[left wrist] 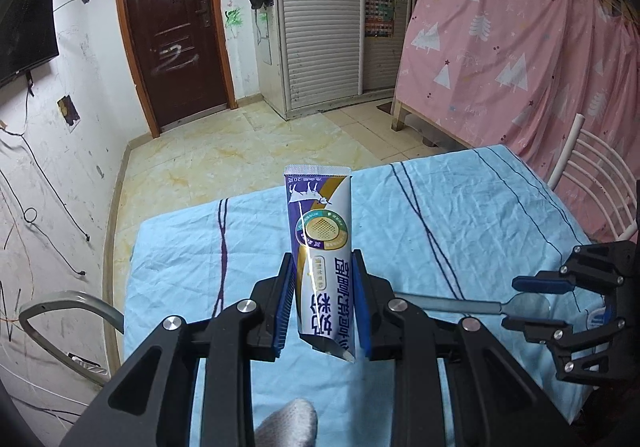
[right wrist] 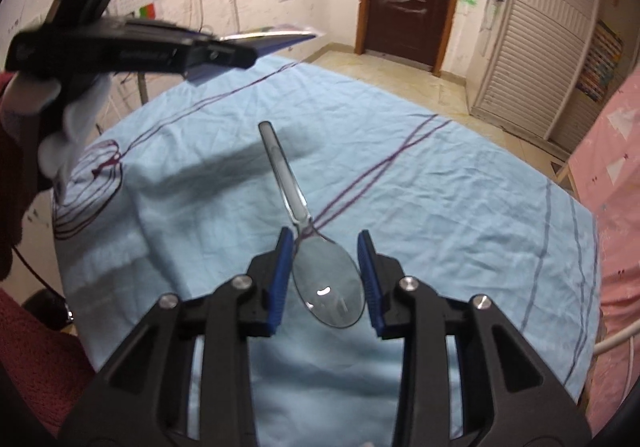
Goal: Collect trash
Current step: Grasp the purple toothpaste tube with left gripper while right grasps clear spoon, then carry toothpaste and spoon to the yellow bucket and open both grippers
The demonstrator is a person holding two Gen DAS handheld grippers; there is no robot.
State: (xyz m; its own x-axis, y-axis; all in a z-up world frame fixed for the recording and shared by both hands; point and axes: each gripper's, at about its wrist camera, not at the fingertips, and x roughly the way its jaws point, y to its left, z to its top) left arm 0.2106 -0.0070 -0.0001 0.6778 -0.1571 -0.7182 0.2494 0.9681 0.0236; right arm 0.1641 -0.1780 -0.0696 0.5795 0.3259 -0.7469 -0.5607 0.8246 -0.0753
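My left gripper (left wrist: 322, 261) is shut on a purple and white sachet wrapper (left wrist: 320, 231) and holds it upright above the blue tablecloth (left wrist: 460, 207). The wrapper sticks out past the fingertips. In the right wrist view the left gripper (right wrist: 240, 55) hangs at the upper left with the wrapper's edge (right wrist: 280, 37) showing. My right gripper (right wrist: 326, 243) is low over the cloth, jaws either side of the bowl of a clear plastic spoon (right wrist: 328, 287). The pads look close to the bowl; contact is unclear. The spoon also shows in the left wrist view (left wrist: 460, 305), with the right gripper (left wrist: 510, 301).
The cloth-covered table (right wrist: 460, 207) is round. A white chair (left wrist: 592, 183) stands at its right edge beside a pink curtain (left wrist: 520, 47). A grey chair back (left wrist: 60, 311) is at the left. A brown door (left wrist: 176, 27) and tiled floor (left wrist: 224, 159) lie beyond.
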